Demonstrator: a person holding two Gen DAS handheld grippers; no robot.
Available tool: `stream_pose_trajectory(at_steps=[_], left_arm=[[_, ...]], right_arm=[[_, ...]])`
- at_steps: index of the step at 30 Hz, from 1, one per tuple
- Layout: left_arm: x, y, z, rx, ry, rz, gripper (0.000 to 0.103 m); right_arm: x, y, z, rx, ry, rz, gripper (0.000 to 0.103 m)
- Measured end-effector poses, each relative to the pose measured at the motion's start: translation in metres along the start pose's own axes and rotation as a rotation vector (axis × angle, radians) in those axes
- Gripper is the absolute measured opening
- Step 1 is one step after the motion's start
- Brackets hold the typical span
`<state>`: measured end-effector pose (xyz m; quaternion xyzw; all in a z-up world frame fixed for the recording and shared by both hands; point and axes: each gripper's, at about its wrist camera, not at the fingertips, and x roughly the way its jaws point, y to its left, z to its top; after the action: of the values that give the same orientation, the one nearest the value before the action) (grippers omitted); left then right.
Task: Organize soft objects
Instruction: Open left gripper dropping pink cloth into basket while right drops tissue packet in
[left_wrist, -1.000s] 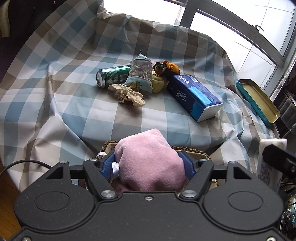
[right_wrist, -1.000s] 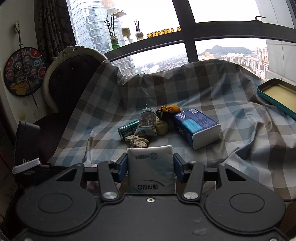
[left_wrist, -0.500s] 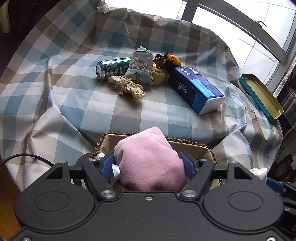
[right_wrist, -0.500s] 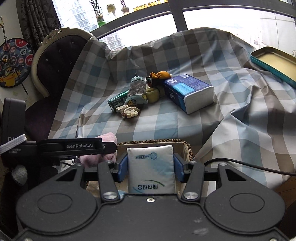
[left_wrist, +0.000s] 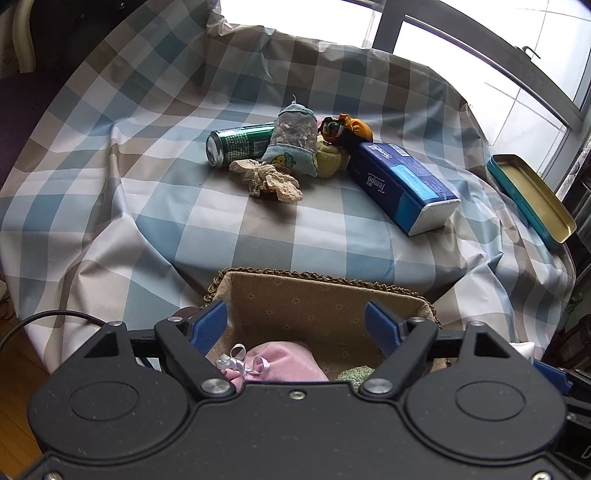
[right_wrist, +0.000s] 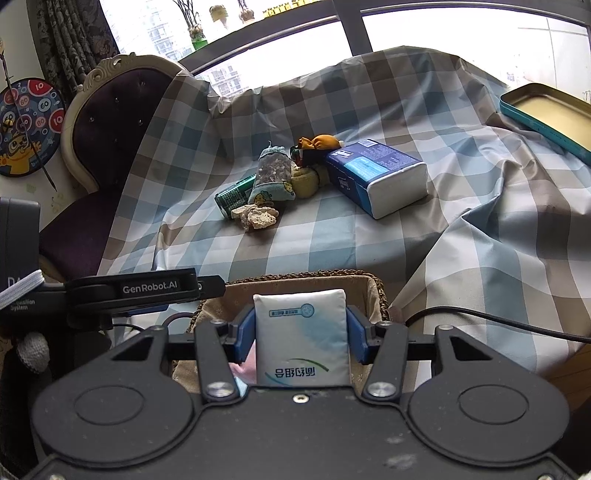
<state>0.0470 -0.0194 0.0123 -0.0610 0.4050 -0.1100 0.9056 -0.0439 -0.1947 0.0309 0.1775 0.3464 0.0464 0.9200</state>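
Note:
A pink plush pouch with a white ribbon lies inside the woven, cloth-lined basket, just below my left gripper. Its jaws are opening and nothing sits between the blue pads. My right gripper is shut on a small white tissue pack and hangs over the same basket. Farther out on the checked cloth lie a lace scrap, a mesh sachet, a yellow soft ball, an orange and black plush and a blue tissue package.
A green drink can lies on its side beside the sachet. A teal tin lid rests at the cloth's right edge. The left gripper's body reaches in from the left in the right wrist view. A padded chair stands behind.
My left gripper let go of the pink pouch, which dropped into the basket. The right gripper came down over the basket with the tissue pack still held.

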Motion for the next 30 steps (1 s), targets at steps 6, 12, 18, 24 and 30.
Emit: stream_pose_trajectory(at_steps=[6,12,18,24,30], left_arm=[[0.0006,0.0017,-0.0044,-0.003,0.012,0.011,0.078],[0.0003,0.0043,-0.0052,-0.014,0.013,0.016,0.079],[0.0001,0.004,-0.0053,-0.013,0.013,0.017,0.079],[-0.0007,0.0033,-0.0053,-0.01,0.011,0.015,0.079],[-0.0008,0.0028,-0.0054,-0.009,0.01,0.017,0.079]], right_arm=[[0.0019,-0.0009,-0.0001,-0.005,0.012,0.008,0.051],[0.0044,-0.0013,0.0004,-0.01,0.022,0.013,0.053],[0.0057,-0.0024,-0.0001,-0.008,0.028,0.014,0.053],[0.0021,-0.0001,-0.0004,-0.026,0.015,0.019,0.053],[0.0026,-0.0017,-0.0007,-0.02,0.021,0.018,0.053]])
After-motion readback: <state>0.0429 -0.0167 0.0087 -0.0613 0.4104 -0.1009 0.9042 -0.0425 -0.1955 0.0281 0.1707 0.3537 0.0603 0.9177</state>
